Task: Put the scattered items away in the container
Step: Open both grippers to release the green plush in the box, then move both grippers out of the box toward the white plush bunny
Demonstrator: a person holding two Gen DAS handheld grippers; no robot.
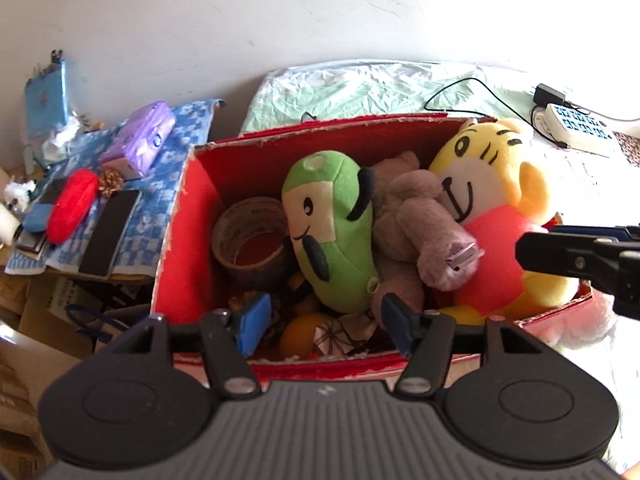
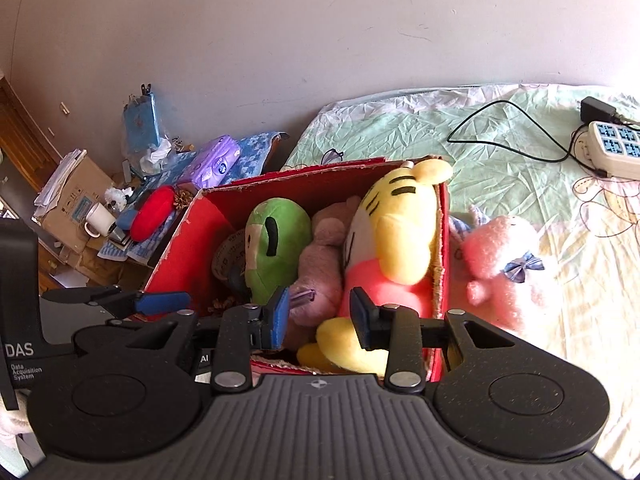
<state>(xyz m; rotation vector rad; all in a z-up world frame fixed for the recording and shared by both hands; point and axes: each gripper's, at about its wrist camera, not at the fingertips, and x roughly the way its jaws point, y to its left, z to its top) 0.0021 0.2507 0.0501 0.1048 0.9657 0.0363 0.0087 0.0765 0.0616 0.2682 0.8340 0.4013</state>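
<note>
A red cardboard box [image 1: 180,216] [image 2: 180,248] sits on the bed. In it lie a green plush [image 1: 336,232] [image 2: 276,240], a mauve bear [image 1: 416,220] [image 2: 324,264], a yellow tiger plush [image 1: 492,184] [image 2: 400,232], a tape roll [image 1: 248,236] and an orange ball [image 1: 300,334]. My left gripper [image 1: 324,328] hovers open over the box's near edge with nothing between its pads. My right gripper [image 2: 320,316] stands open above the tiger's feet, also holding nothing. A pink plush [image 2: 504,264] lies on the bed just right of the box.
A white power strip [image 2: 616,148] with a black cable [image 2: 500,120] lies at the bed's far right. Left of the box, a blue-cloth table [image 1: 160,160] carries a purple tissue pack [image 1: 144,136], red case [image 1: 74,204], phone [image 1: 108,236] and mug [image 2: 98,218]. Cardboard boxes [image 2: 72,200] stand beyond.
</note>
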